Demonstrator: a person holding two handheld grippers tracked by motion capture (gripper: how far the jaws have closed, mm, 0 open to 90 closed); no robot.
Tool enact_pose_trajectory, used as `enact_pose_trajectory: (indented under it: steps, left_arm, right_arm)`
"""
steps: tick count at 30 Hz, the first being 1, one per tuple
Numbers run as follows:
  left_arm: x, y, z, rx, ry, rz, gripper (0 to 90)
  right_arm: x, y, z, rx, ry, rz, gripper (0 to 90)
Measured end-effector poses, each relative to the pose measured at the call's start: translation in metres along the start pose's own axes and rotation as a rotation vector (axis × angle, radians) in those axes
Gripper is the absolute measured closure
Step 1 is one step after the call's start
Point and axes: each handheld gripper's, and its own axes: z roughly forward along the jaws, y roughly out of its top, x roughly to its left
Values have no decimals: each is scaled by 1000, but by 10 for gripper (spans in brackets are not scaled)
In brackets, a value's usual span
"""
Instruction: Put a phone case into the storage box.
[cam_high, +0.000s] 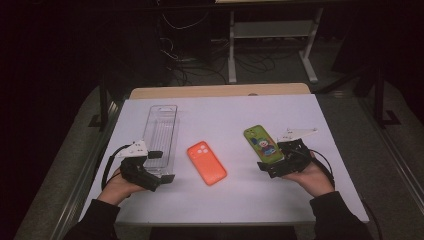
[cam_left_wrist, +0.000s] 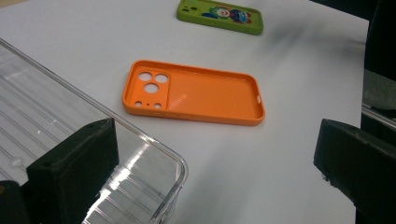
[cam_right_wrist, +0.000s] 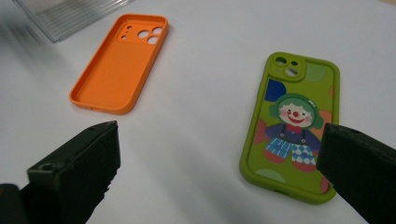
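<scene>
In the left gripper view, the left gripper (cam_left_wrist: 210, 158) is holding its jaws wide apart with nothing between them; one jaw is hanging over the near corner of a clear plastic tray (cam_left_wrist: 56, 130), while the other is sitting over bare white counter (cam_left_wrist: 289, 70). Just beyond that gap an orange phone case (cam_left_wrist: 194, 93) is lying hollow side up, its camera cut-outs pointing toward the tray. Farther off, a green phone case (cam_left_wrist: 219, 14) is lying flat near the top edge.

In the right gripper view, the right gripper (cam_right_wrist: 215, 168) is also keeping its jaws spread and empty. One jaw is overlapping the near corner of the green phone case (cam_right_wrist: 294, 121), which is showing a cartoon clown; I cannot tell whether it is touching the case. The orange phone case (cam_right_wrist: 121, 60) is lying well apart from it, and a corner of the tray (cam_right_wrist: 70, 14) is showing beyond.

From the high view, the left gripper (cam_high: 162, 166) is sitting at the near end of the tray (cam_high: 161, 131), the orange phone case (cam_high: 206, 163) is lying in the middle of the counter (cam_high: 225, 110), and the right gripper (cam_high: 268, 168) is hovering at the near end of the green phone case (cam_high: 262, 142). A hand (cam_high: 119, 186) is gripping each tool from the near edge
</scene>
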Motion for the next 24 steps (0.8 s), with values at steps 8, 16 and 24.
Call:
enact_pose_trajectory:
  steps: [8, 16, 24]
  left_arm:
    - [0, 0, 1, -1, 2, -1, 0]
    - [0, 0, 1, -3, 1, -1, 0]
    - [1, 0, 0, 6, 1, 13, 0]
  right_arm:
    - [-5, 13, 3, -7, -11, 7, 0]
    - [-9, 26, 8, -10, -21, 8, 0]
    - [-12, 38, 11, -12, -23, 10, 0]
